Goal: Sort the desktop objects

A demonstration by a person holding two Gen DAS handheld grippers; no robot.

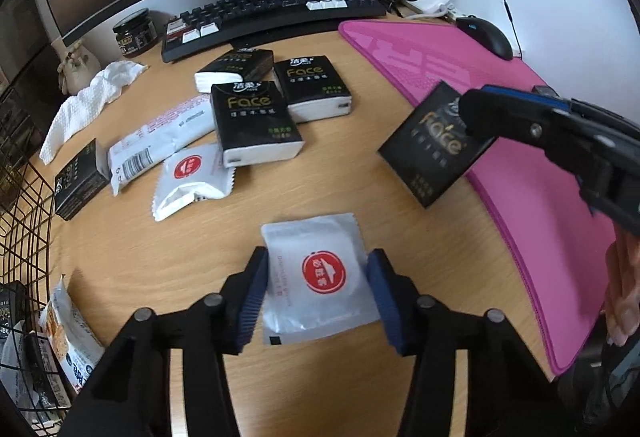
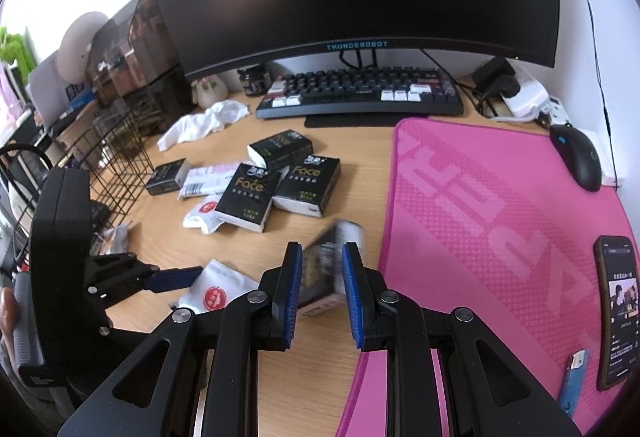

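The wooden desk carries a scatter of black tissue packs up by the keyboard, with a wire basket at the left edge. Nearer lies the white wipe sachet with the red round mark, flat on the wood, directly between the fingers of the left gripper; its longer side appears to run along the fingers, away from the camera. The blue pads sit at its two side edges, jaws partly open, and I cannot tell if they press yet. The right gripper is clamped on a black tissue pack, lifted beside the pink mat.
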